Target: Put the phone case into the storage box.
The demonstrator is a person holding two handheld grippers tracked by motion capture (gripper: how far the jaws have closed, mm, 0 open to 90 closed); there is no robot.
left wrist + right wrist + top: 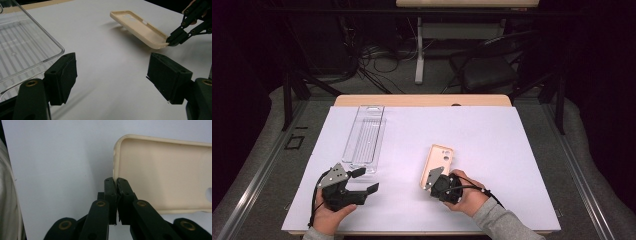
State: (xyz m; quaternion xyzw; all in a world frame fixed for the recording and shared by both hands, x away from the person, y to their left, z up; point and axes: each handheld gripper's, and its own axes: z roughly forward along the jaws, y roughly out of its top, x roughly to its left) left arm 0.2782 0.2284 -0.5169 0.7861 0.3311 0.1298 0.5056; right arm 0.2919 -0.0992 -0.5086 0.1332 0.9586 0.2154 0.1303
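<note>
Right tongs (435, 176) pinch the case (438, 164) by its thin rim near the bench's front edge; light, bendy, probably slippery. Left tongs (364, 180) gape empty.

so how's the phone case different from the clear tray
The phone case is cream and opaque; the clear tray is see-through with ribs along its floor. The case is pinched at one edge by the right gripper and tilted off the white sheet; the tray lies flat, untouched, beside the open left gripper. The tray is longer. Both are shallow, rimmed plastic shells.
</note>
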